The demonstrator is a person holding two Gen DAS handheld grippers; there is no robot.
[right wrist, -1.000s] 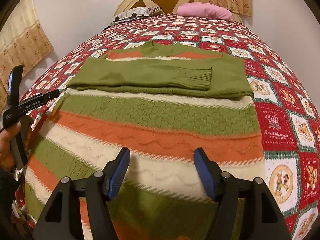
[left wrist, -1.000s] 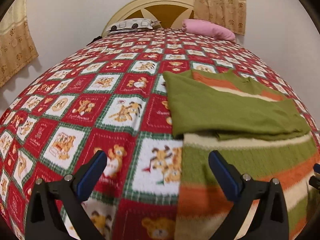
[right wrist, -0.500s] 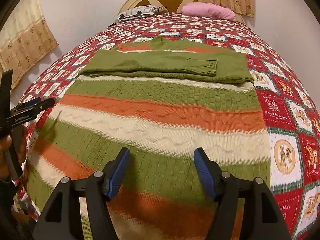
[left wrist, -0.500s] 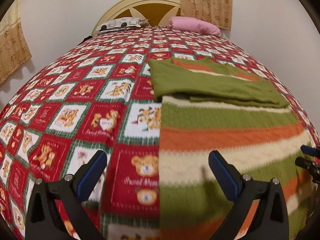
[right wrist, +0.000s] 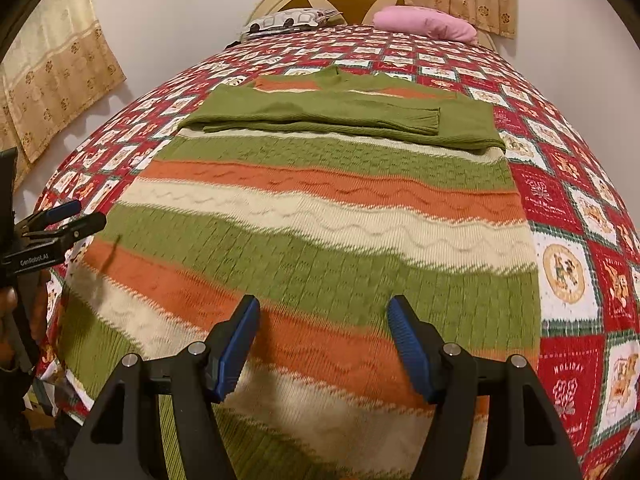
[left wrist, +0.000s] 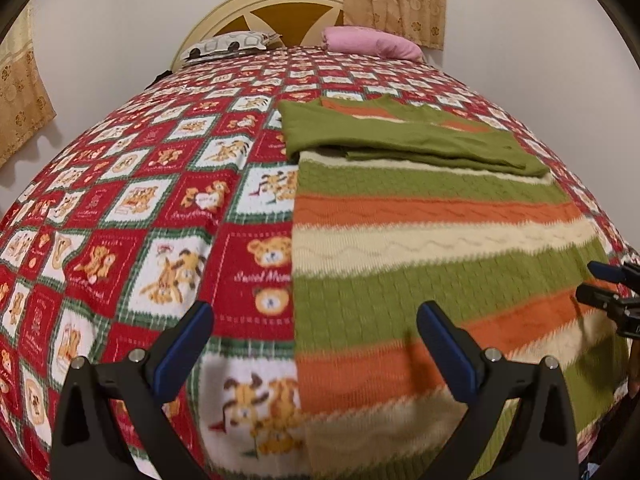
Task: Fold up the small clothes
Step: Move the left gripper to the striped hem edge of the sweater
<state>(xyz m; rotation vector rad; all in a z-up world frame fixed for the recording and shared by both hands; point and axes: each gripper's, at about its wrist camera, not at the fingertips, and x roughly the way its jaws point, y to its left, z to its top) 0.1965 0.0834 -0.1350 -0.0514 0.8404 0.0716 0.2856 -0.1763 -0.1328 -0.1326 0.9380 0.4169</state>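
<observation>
A knitted sweater (left wrist: 420, 240) (right wrist: 320, 216) with green, orange and cream stripes lies flat on the bed, neck toward the headboard. Its green sleeves (left wrist: 400, 140) (right wrist: 320, 112) are folded across the chest. My left gripper (left wrist: 314, 316) hangs open above the sweater's left edge, one finger over the bedspread and one over the knit. It also shows at the left rim of the right wrist view as the left gripper (right wrist: 60, 220), held by a hand. My right gripper (right wrist: 323, 308) stands open over the lower stripes, nothing between its fingers; in the left wrist view the right gripper (left wrist: 608, 292) sits at the sweater's right side.
A red bedspread (left wrist: 140, 220) (right wrist: 580, 240) with bear and dog squares covers the whole bed. A patterned pillow (left wrist: 228, 42) and a pink pillow (left wrist: 372, 40) lie by the cream headboard (left wrist: 280, 0). Curtains (right wrist: 60, 80) hang on the walls. The bed's near edge drops off at lower left (right wrist: 48, 392).
Both grippers have drawn back toward the foot of the bed, so more of the sweater's lower stripes shows. The sweater has not moved and both grippers stay open.
</observation>
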